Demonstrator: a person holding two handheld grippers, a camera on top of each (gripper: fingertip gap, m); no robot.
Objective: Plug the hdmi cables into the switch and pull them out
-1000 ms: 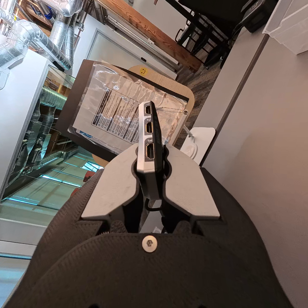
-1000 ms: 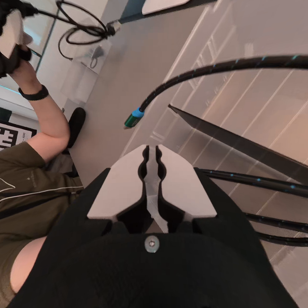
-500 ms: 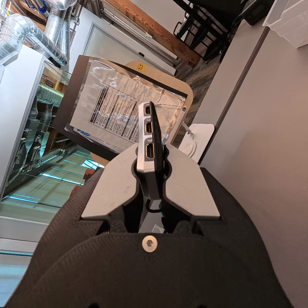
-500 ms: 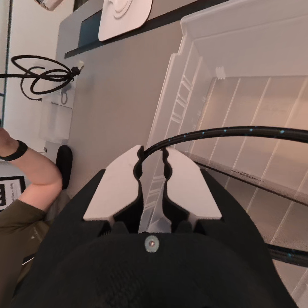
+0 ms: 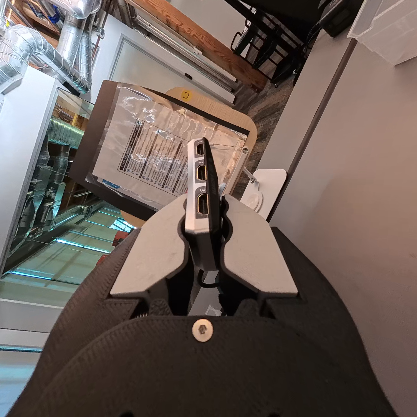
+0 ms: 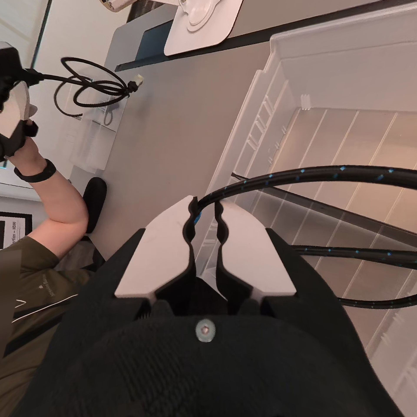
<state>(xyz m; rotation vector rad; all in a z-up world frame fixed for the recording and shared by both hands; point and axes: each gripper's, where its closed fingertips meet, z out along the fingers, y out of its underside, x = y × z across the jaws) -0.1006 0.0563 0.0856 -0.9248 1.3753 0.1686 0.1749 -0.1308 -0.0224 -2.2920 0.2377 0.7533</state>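
Note:
My left gripper [image 5: 203,199] is shut on the HDMI switch [image 5: 198,171], a silver box with a black face, and holds it up in the air with its three empty ports facing the camera. In the right wrist view it shows far left [image 6: 13,108], with the switch's thin black lead [image 6: 90,90] hanging in loops. My right gripper [image 6: 205,203] has its jaws a little apart. A black braided HDMI cable [image 6: 293,172] with blue flecks runs in between its fingertips. The plug's blue collar [image 6: 198,218] lies against the left finger; the rest of the plug is hidden.
A clear plastic bin [image 6: 282,74] on the grey table [image 6: 180,112] holds more braided cables [image 6: 349,252]. A white stand base [image 6: 203,27] sits at the table's far edge and carries a board with a laminated sheet [image 5: 146,146]. A person's arm [image 6: 61,203] is at the left.
My right gripper opened from nearly shut and moved forward over the bin until the cable's plug end lay between its fingers. The left gripper stays shut on the switch, barely moving.

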